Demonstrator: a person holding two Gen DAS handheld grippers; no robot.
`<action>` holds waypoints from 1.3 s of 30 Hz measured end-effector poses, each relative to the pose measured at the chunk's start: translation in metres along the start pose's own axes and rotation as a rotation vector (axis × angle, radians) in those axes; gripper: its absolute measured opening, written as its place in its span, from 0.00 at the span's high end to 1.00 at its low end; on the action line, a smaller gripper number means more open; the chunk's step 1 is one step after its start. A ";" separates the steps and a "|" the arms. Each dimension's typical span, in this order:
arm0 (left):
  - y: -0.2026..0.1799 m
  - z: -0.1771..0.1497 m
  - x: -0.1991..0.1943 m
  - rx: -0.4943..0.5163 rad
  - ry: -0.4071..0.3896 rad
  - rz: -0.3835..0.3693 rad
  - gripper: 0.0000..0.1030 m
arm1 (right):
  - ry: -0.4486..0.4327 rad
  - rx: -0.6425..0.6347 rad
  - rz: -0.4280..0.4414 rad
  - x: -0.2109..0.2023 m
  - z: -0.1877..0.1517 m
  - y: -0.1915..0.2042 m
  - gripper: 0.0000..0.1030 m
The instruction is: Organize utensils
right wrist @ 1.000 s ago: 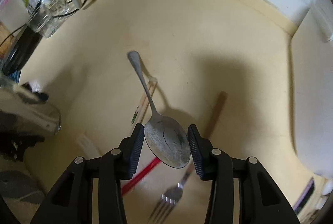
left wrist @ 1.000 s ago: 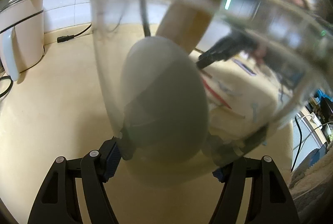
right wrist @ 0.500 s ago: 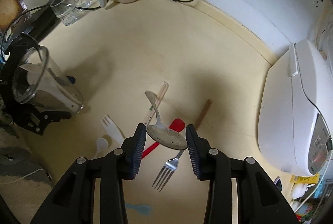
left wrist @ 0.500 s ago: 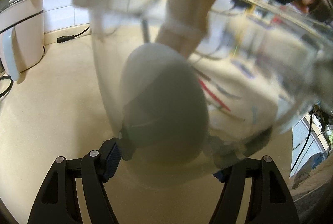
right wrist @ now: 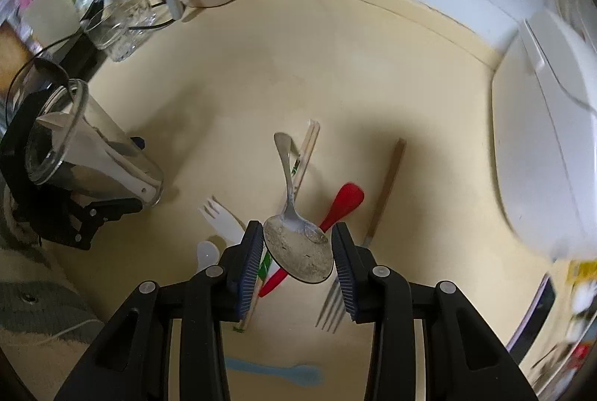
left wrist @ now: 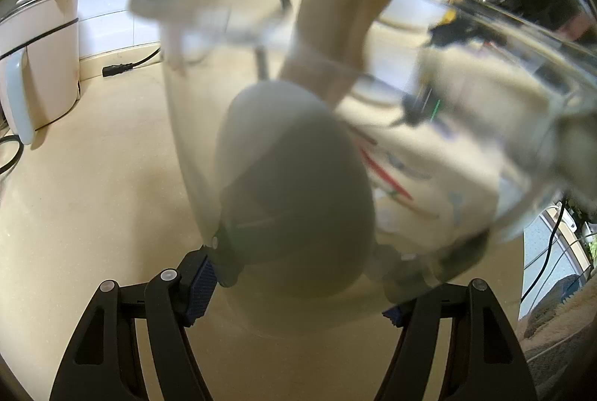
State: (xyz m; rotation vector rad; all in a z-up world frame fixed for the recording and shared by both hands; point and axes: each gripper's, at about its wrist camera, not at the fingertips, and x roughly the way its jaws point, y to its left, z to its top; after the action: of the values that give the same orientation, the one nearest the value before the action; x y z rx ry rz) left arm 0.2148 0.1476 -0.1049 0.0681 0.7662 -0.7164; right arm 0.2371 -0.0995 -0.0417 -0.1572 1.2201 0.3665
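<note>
Raised since the earlier frame: right tongs (right wrist: 296, 251) with the metal spoon (right wrist: 296, 244), now clear of the desk (right wrist: 335, 65), more of the desk in view beneath.

Item, right tongs: jaws narrowed onto the spoon's bowl, one pad at each edge, handle pointing away and downward.

Item, left tongs (left wrist: 294, 293): unchanged; jaws set wide around the base of a glass cup (right wrist: 93, 154), pads against its wall. Cup tilted, mouth toward the right tongs. Contents: one pale spatula (left wrist: 347, 28), blade at the bottom.

Item, loose on desk, below the spoon: white plastic fork (right wrist: 220, 218), white plastic spoon (right wrist: 207, 253), paper-sleeved chopsticks (right wrist: 306, 154), red utensil (right wrist: 343, 203), wooden stick (right wrist: 388, 188), metal fork (right wrist: 332, 307), blue utensil (right wrist: 291, 373). Several overlap.

Item, surroundings: white rice cooker (right wrist: 541, 140) at right, white kettle (left wrist: 37, 58) at rear.

Step in hand, as judged: carrying the metal spoon to the cup.

Next move calls for: travel toward the cup's mouth, handle lined up with the opening and lowered beside the spatula, then release. Bowl edges are smooth; slip is possible.
</note>
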 end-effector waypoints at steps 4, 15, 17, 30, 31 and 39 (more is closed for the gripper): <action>0.000 0.000 0.000 0.000 0.000 0.000 0.28 | -0.005 -0.032 -0.014 -0.011 0.003 0.008 0.94; 0.001 0.000 0.000 0.000 -0.001 -0.001 0.28 | 0.066 -0.022 0.007 0.012 -0.001 -0.009 0.93; 0.000 0.000 0.000 0.001 -0.001 0.000 0.28 | 0.098 -0.015 0.005 0.029 -0.006 -0.012 0.84; 0.001 0.001 0.000 -0.001 0.000 -0.001 0.28 | 0.193 -0.100 -0.020 0.088 0.004 -0.006 0.75; 0.001 0.000 0.000 -0.001 0.000 0.000 0.28 | 0.198 -0.113 -0.019 0.088 0.006 -0.005 0.76; 0.002 0.001 -0.001 -0.001 0.000 0.000 0.28 | 0.226 -0.026 0.082 0.070 0.011 -0.011 0.94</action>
State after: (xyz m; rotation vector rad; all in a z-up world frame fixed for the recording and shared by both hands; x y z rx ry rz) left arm 0.2159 0.1493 -0.1043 0.0668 0.7664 -0.7163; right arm 0.2714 -0.0933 -0.1047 -0.1743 1.4481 0.4453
